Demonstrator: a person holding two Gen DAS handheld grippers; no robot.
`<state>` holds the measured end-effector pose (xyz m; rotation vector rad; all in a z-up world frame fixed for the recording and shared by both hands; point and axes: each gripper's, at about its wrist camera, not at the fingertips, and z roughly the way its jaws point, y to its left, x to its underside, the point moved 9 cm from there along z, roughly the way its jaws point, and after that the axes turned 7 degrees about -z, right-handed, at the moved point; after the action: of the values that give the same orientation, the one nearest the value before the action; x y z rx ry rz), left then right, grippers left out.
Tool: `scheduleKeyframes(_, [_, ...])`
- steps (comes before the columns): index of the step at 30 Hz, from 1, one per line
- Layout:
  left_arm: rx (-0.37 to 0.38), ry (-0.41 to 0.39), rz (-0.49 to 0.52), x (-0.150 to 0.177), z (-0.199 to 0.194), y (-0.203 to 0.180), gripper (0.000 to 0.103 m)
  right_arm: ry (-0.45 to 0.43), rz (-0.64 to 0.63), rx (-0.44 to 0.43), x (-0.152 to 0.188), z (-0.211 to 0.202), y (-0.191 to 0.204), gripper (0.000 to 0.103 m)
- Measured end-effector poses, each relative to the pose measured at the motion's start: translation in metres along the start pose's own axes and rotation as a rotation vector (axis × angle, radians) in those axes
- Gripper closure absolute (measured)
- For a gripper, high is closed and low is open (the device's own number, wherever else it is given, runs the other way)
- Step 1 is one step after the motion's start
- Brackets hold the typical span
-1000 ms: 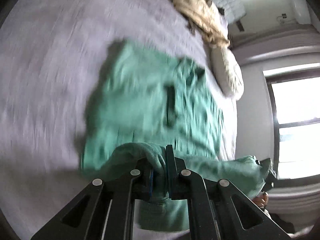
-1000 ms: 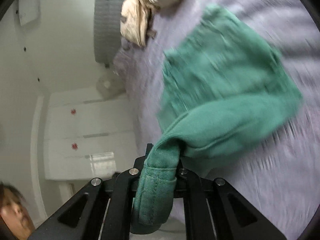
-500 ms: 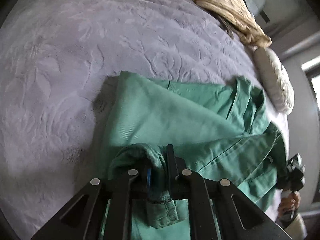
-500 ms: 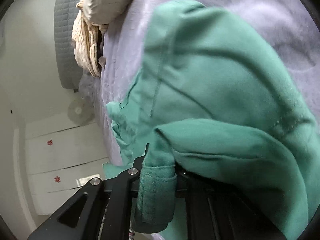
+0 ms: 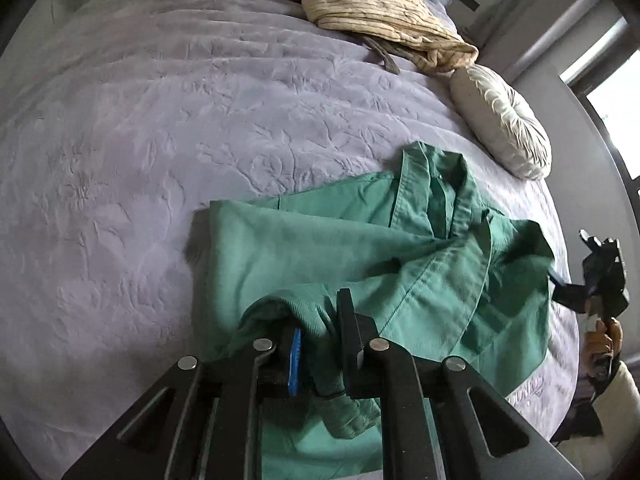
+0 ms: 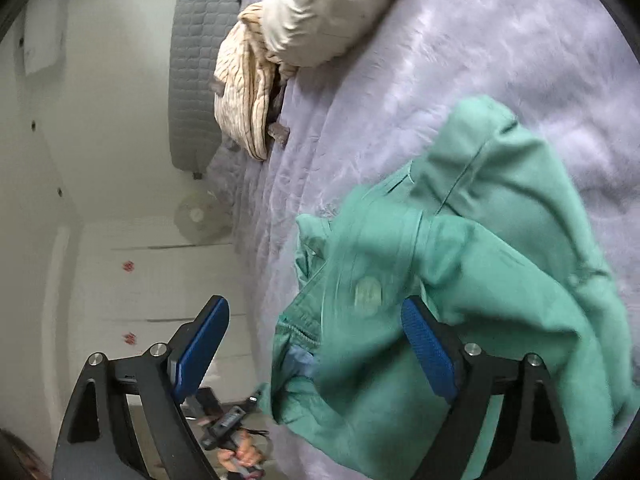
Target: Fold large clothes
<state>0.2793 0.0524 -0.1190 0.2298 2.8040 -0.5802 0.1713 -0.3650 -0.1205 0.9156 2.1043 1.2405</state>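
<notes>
A large green garment [image 5: 340, 248] lies crumpled and partly doubled over on the lilac bedspread [image 5: 160, 140]. In the left wrist view my left gripper [image 5: 318, 336] points down at its near edge. A bunch of green cloth still sits pinched between the pads while the jaws start opening. In the right wrist view my right gripper [image 6: 316, 308] is opening wide, and its blue pads [image 6: 424, 344] touch nothing. The garment [image 6: 500, 260] slumps on the bed between and beyond the fingers. The right gripper [image 5: 600, 272] also shows at the bed's right edge, held by a hand.
A beige striped blanket [image 5: 384, 12] and a round white cushion [image 5: 504, 128] lie toward the head of the bed. A grey quilted headboard [image 6: 196, 60] stands behind them. White cupboard doors [image 6: 160, 280] and a fan [image 6: 198, 216] stand past the bed's side.
My right gripper has opened and let go of the garment's edge. Both grippers came down toward the bed, and the lifted half of the garment now lies on the rest.
</notes>
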Motion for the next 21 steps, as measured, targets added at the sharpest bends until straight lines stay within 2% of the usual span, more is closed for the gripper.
scheduleKeyframes(1, [0.002,0.004,-0.006,0.002,-0.001,0.002,0.086,0.002,-0.022,0.012,0.003,-0.004,0.003,0.013])
scheduleKeyframes(3, [0.008,0.011,-0.031,0.006,-0.001,0.006,0.072,0.007,-0.041,0.031,0.01,-0.007,0.005,0.013])
scheduleKeyframes(5, [-0.006,0.004,-0.045,0.009,-0.003,0.011,0.07,0.026,-0.036,0.037,0.02,-0.011,0.0,0.013])
scheduleKeyframes(6, [-0.043,-0.009,-0.035,0.01,-0.007,0.015,0.051,0.041,-0.034,0.051,0.027,-0.013,-0.004,0.013])
scheduleKeyframes(8, [-0.093,-0.044,-0.012,0.008,-0.015,0.018,0.024,0.067,-0.044,0.082,0.037,-0.013,-0.013,0.018])
scheduleKeyframes(9, [-0.107,-0.073,0.013,0.006,-0.022,0.017,0.024,0.081,-0.059,0.095,0.043,-0.014,-0.014,0.021])
scheduleKeyframes(10, [-0.124,-0.093,0.046,0.003,-0.029,0.016,0.024,0.098,-0.082,0.118,0.049,-0.011,-0.014,0.029])
scheduleKeyframes(11, [-0.146,-0.1,0.058,0.003,-0.031,0.017,0.024,0.111,-0.097,0.133,0.051,-0.008,-0.014,0.043])
scheduleKeyframes(12, [-0.163,-0.102,0.059,0.003,-0.031,0.019,0.024,0.133,-0.12,0.157,0.056,-0.006,-0.015,0.053])
scheduleKeyframes(13, [-0.183,-0.092,0.055,0.005,-0.028,0.022,0.024,0.156,-0.145,0.188,0.06,-0.001,-0.015,0.071])
scheduleKeyframes(14, [-0.187,-0.068,0.046,0.01,-0.022,0.025,0.024,0.177,-0.172,0.223,0.063,0.004,-0.016,0.08])
scheduleKeyframes(17, [-0.166,0.001,0.001,0.033,-0.005,0.03,0.024,0.216,-0.241,0.298,0.066,0.022,-0.014,0.081])
scheduleKeyframes(21, [-0.051,0.109,0.008,0.08,0.018,0.015,0.024,0.251,-0.333,0.327,0.071,0.038,-0.004,0.081])
